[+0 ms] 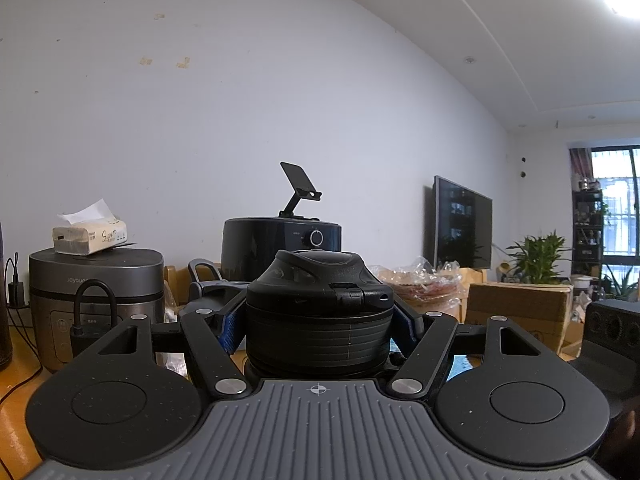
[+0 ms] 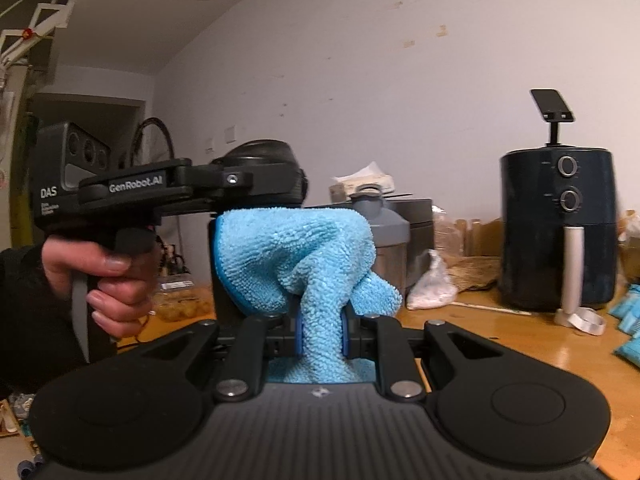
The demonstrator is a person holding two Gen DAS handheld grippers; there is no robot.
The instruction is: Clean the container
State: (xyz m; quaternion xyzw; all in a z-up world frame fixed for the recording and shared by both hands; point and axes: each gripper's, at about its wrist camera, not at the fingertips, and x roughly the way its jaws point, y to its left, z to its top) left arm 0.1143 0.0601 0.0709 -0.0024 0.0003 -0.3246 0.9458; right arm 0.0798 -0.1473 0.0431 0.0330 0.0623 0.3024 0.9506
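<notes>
Gripping the black container [image 1: 318, 312] by its ribbed lid, left gripper [image 1: 318, 320] clamps both sides, container upright above the wooden table [image 2: 500, 344]. Right gripper [image 2: 320, 336], nearly closed, pinches one blue cloth [image 2: 296, 256] pressed against the container's side. One air fryer [image 2: 558, 228] behind.

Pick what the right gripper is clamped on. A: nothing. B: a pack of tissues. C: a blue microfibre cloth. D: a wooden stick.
C: in the right wrist view the right gripper has its pads pinching the blue cloth, which bunches up against the black container.
</notes>
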